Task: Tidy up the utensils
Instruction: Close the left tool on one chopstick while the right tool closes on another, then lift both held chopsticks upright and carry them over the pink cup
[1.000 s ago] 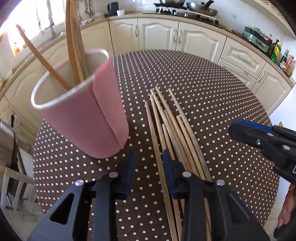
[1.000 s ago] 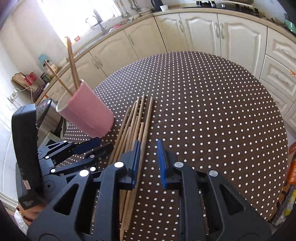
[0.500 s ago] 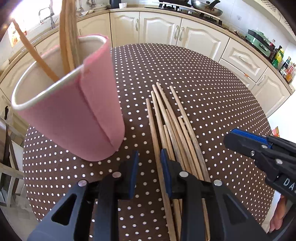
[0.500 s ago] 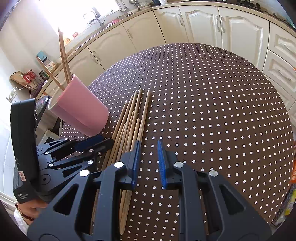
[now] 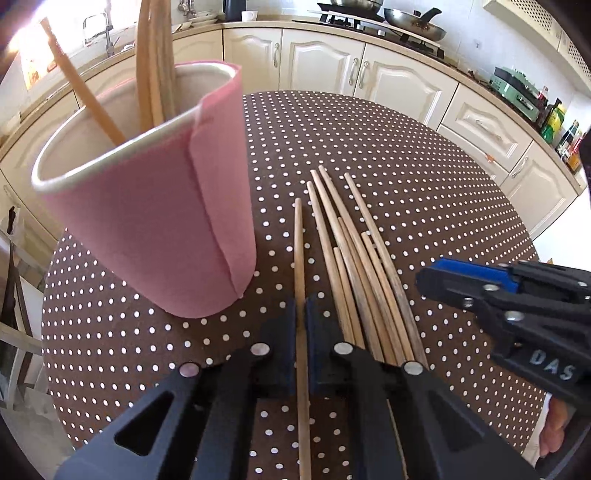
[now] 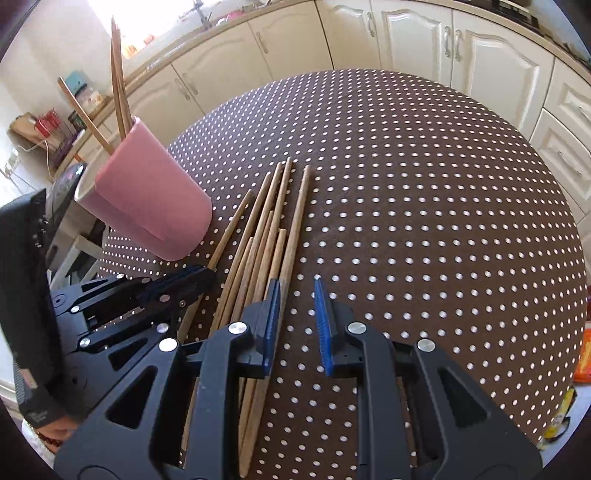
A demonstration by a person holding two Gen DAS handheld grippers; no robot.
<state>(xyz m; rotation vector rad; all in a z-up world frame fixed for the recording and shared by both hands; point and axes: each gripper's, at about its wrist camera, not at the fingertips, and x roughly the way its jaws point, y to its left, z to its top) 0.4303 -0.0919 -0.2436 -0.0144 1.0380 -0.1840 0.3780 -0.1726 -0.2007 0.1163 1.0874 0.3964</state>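
A pink cup (image 5: 155, 229) (image 6: 147, 218) stands on the dotted table with three wooden chopsticks (image 5: 155, 74) upright in it. Several loose chopsticks (image 5: 362, 280) (image 6: 269, 236) lie side by side to its right. My left gripper (image 5: 300, 317) is shut on the leftmost chopstick (image 5: 298, 251), which runs between its fingers. It also shows in the right wrist view (image 6: 199, 277). My right gripper (image 6: 295, 310) is open and empty, just right of the pile, and it shows at the right of the left wrist view (image 5: 436, 277).
The round table (image 6: 424, 206) has a brown cloth with white dots. Cream kitchen cabinets (image 5: 332, 70) curve around the far side, with a stove and pans (image 5: 406, 18) on the counter. A chair frame (image 5: 14, 332) stands off the table's left edge.
My left gripper was open over the pile's left side and has closed on the leftmost chopstick. The right gripper has drawn slightly nearer the pile and stays open.
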